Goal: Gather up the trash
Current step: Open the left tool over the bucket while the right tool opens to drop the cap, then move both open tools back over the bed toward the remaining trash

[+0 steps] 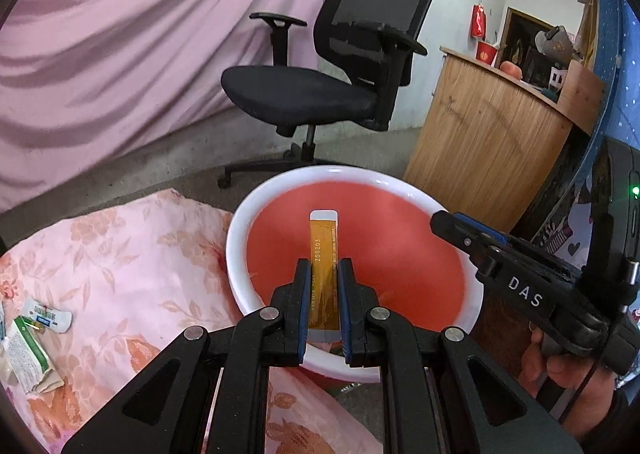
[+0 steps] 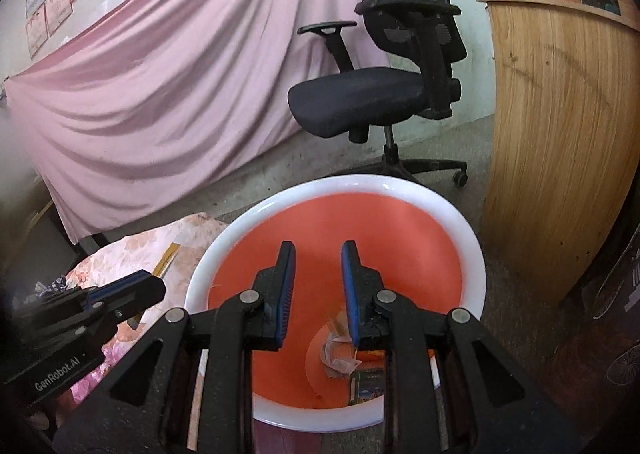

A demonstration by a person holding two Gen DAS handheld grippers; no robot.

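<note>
Pink floral cloth [image 1: 120,254] covers the surface at nine o'clock in your left wrist view, and the red bin with the white rim [image 1: 236,254] stands just beside it, filling the centre of both views. Your left tongs [image 1: 324,302] are clamped narrow on a gold sachet [image 1: 325,250]; its long axis runs straight away from you toward twelve o'clock, and its far end hangs over the bin's red inside. Your right tongs [image 2: 316,294] stand partly apart with nothing between the pads, hovering over the same bin [image 2: 200,274]; down at five o'clock of them, crumpled wrappers [image 2: 340,354] already lie in the bottom.

The relation that matters: the sachet is already inside the rim's circle, so I judge the coming move is simply to part the left tongs and let it fall lengthwise into the bin. Your left hand owns this; the right has nothing to do here.

More wrappers [image 1: 36,338] wait on the cloth at eight o'clock, nearer your left tongs than your right.
</note>
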